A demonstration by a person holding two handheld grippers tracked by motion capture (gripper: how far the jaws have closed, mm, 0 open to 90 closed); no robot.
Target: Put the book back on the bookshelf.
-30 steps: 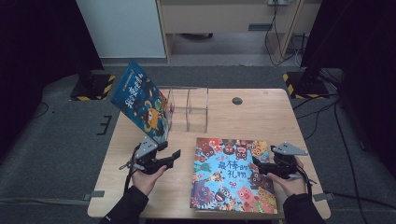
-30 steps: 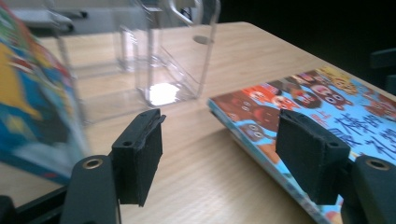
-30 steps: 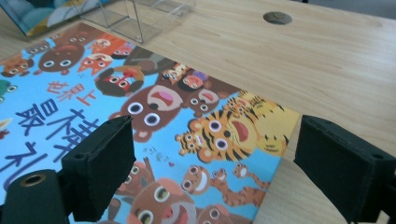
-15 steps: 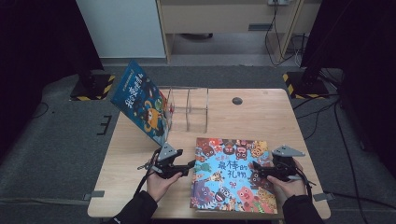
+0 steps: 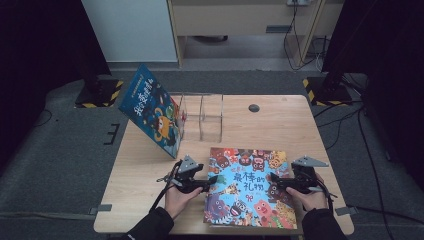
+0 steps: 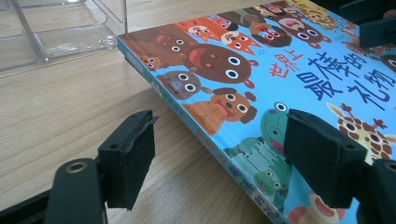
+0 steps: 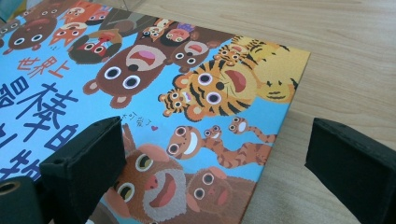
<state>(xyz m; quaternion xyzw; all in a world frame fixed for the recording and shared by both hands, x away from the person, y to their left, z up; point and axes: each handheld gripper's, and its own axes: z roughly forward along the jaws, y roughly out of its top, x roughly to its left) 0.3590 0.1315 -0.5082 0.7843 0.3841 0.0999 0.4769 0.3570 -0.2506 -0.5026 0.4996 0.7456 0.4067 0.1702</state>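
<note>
A colourful picture book (image 5: 248, 186) with cartoon animals lies flat on the wooden table (image 5: 285, 125) near its front edge. My left gripper (image 5: 212, 180) sits at the book's left edge. In the left gripper view it (image 6: 224, 156) is open; its jaws have just been opening. One pad (image 6: 130, 156) is over bare wood, the other over the cover, with the spine edge (image 6: 187, 116) in the gap, untouched. My right gripper (image 5: 274, 181), also just opening, stands open (image 7: 219, 163) across the book's (image 7: 154, 88) right edge without pressing on it.
A second blue book (image 5: 151, 110) leans tilted against a clear acrylic holder (image 5: 202, 117) at the back left of the table. A small black disc (image 5: 254, 107) lies at the back centre. The table's front edge is just below both hands.
The left hand has moved right and a little down, from the bare wood near the leaning book to the flat book's left edge. The right hand has stayed in place.
</note>
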